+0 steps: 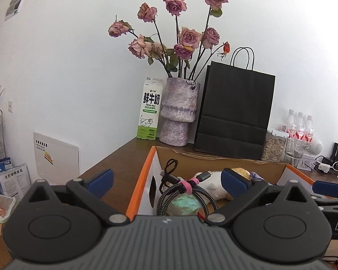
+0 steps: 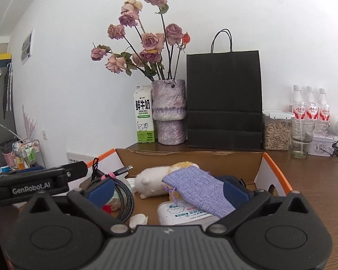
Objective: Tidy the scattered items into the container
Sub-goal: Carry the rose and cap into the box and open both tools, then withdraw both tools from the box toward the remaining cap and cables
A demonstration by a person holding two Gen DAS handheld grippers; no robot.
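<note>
An open cardboard box (image 1: 137,184) with an orange rim stands on the wooden table right in front of both grippers. Inside it lie a braided cable (image 1: 182,193) tied with a pink band, a white plush toy (image 1: 214,183), a purple woven pouch (image 2: 198,191) and a pack of wet wipes (image 2: 182,213). My left gripper (image 1: 167,180) is open over the box's left side, one finger outside the wall, with nothing between the pads. My right gripper (image 2: 168,191) is open over the box (image 2: 279,173), above the pouch and plush toy (image 2: 151,180), holding nothing.
Behind the box stand a milk carton (image 2: 144,117), a purple vase of dried roses (image 2: 169,112), a black paper bag (image 2: 224,99), a seed jar (image 2: 276,130), a glass (image 2: 302,138) and three bottles (image 2: 311,105). Chargers and cables lie at the far right (image 1: 326,166).
</note>
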